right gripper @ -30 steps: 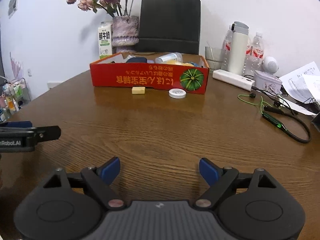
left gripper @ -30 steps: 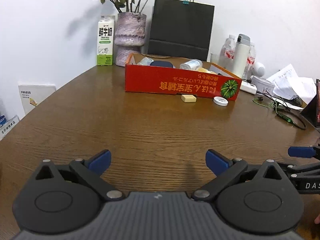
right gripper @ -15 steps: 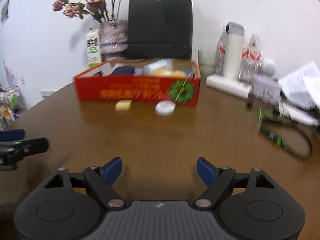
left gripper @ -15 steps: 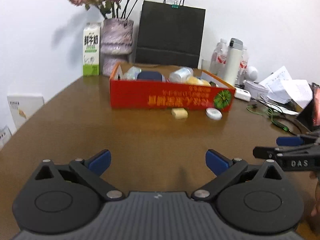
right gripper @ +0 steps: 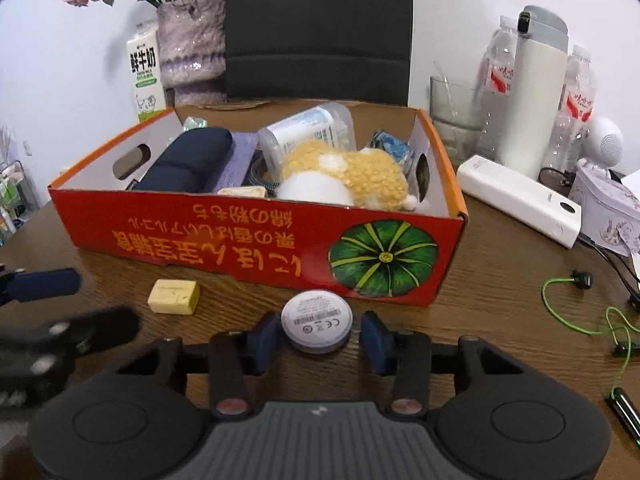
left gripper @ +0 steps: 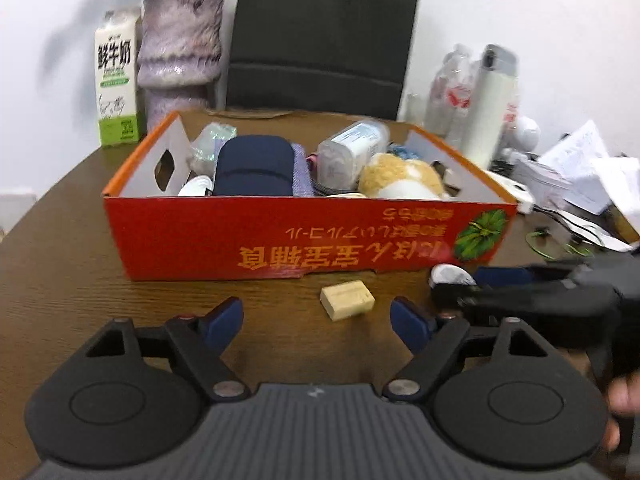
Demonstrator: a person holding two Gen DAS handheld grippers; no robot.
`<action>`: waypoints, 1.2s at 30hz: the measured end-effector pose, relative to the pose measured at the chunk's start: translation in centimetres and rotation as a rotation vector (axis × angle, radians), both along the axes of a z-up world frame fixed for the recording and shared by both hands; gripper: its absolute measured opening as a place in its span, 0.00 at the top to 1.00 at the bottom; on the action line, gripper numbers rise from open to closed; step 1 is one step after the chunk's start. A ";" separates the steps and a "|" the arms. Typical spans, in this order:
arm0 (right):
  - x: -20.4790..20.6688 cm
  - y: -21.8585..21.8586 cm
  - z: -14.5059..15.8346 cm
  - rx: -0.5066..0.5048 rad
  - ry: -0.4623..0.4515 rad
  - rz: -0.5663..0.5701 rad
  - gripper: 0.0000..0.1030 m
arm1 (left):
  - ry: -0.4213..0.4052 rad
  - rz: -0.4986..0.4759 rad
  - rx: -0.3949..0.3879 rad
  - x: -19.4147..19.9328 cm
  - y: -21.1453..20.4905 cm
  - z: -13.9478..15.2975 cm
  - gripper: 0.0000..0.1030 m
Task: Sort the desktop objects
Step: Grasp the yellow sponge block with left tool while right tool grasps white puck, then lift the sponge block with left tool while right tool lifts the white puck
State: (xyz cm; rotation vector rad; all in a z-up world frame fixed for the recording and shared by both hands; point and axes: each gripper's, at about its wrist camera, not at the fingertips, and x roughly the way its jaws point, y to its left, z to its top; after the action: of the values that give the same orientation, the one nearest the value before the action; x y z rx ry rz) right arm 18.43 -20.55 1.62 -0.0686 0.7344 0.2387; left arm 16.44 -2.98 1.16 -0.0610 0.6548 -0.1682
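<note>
A: Most of the sorting looks done, I judge. The red box (right gripper: 256, 240) sits ahead of both claws and already holds a navy case (right gripper: 188, 164), a clear bottle (right gripper: 308, 128), a plush toy (right gripper: 344, 176) and a few smaller bits.

B: What is left outside it?

A: Two things on the table (right gripper: 500, 280), both just in front of the box wall. The larger is the yellow block (left gripper: 347, 299), lying ahead of the left gripper (left gripper: 318, 322) and a little toward its right finger, not yet between the fingers. That claw is wide, its jaws closing, with nothing in them.

B: And the smaller one?

A: The white round disc (right gripper: 317, 323). It lies flat between the fingers of the right gripper (right gripper: 318, 334), whose jaws are closing around it. The left pad seems at its rim; on the right a small gap shows, so I would not call it gripped yet.

B: So two lifts into the box remain?

A: As far as I can judge, yes. The cables and bottles off to the right claw's right side may or may not count.
</note>
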 end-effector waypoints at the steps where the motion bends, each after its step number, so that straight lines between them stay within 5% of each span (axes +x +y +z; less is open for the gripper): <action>1: -0.1 -0.1 -0.1 0.001 -0.008 0.000 0.64 | 0.012 0.012 0.004 0.5 -0.5 -0.2 0.19; 7: -1.1 -1.7 0.1 0.032 -0.013 -0.033 0.64 | 0.025 0.035 0.011 2.0 -2.9 -1.0 0.26; 9: -1.3 -2.4 0.1 0.053 -0.014 -0.040 0.64 | 0.028 0.026 0.038 2.1 -3.7 -1.3 0.43; 10: -1.4 -2.8 0.1 0.072 -0.011 -0.048 0.64 | 0.010 0.029 0.075 1.9 -4.1 -1.4 0.64; 11: -1.4 -2.9 0.1 0.082 -0.010 -0.049 0.64 | 0.000 0.030 0.103 1.8 -4.3 -1.5 0.65; 15: -2.5 -1.9 0.5 0.064 -0.033 -0.020 0.64 | 0.026 0.043 -0.027 0.5 -2.3 -0.3 0.66; 21: -8.5 -0.4 1.2 0.073 -0.061 0.026 0.64 | -0.037 0.052 -0.101 -7.0 0.3 2.1 0.66; 28: -17.8 1.6 1.2 0.068 -0.076 0.081 0.64 | -0.001 0.054 -0.091 -15.0 1.7 1.2 0.66; 36: -22.9 -0.1 0.6 0.070 -0.051 0.013 0.64 | -0.021 0.033 -0.044 -19.2 2.2 1.2 0.66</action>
State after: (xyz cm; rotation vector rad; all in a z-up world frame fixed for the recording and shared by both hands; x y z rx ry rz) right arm -4.48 -20.63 2.22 -0.0131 0.6745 0.2733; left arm -2.72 -0.79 2.34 -0.1122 0.6289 -0.1515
